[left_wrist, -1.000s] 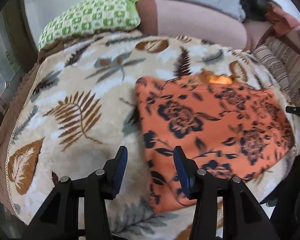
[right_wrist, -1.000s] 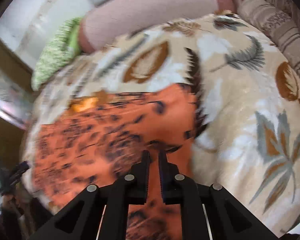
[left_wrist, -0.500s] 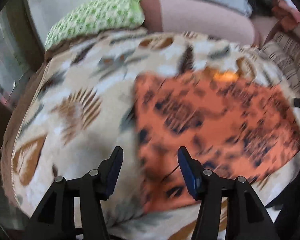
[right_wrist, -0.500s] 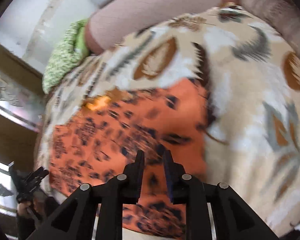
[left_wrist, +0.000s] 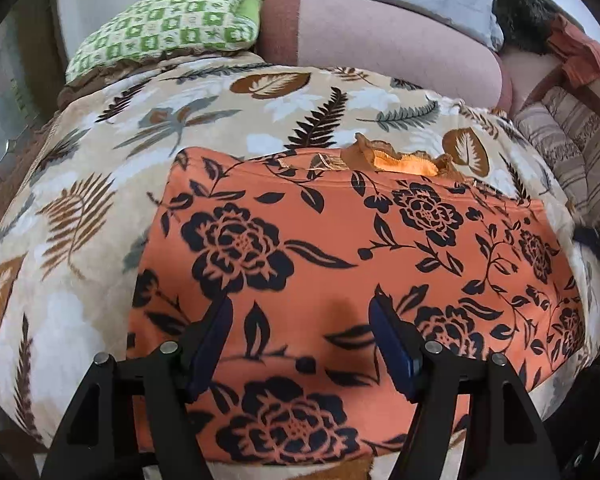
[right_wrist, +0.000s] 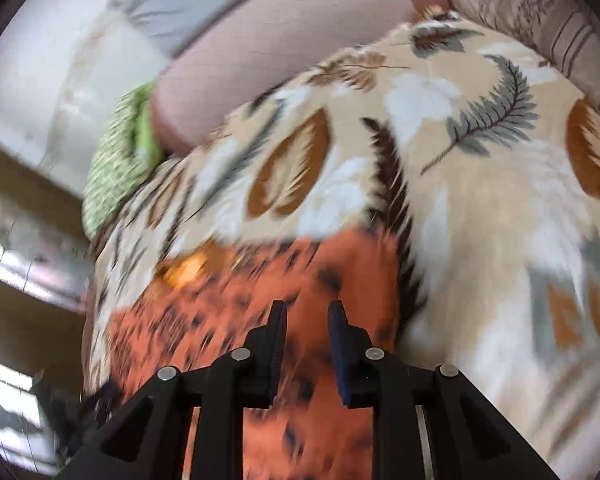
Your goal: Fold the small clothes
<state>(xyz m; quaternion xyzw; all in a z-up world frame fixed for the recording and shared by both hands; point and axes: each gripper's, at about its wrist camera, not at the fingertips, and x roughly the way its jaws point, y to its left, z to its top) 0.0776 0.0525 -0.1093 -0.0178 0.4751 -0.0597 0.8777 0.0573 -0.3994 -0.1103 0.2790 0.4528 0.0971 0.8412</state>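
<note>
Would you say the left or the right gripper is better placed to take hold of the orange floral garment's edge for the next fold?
Probably the left gripper: its jaws stand wide open over the orange floral garment, near its near edge. The right gripper shows a narrower gap in a blurred view.

The left hand-held gripper (left_wrist: 300,312) points forward with its blue-padded fingers spread wide and nothing between them. The right hand-held gripper (right_wrist: 307,314) has its fingers slightly parted, gripping nothing.
</note>
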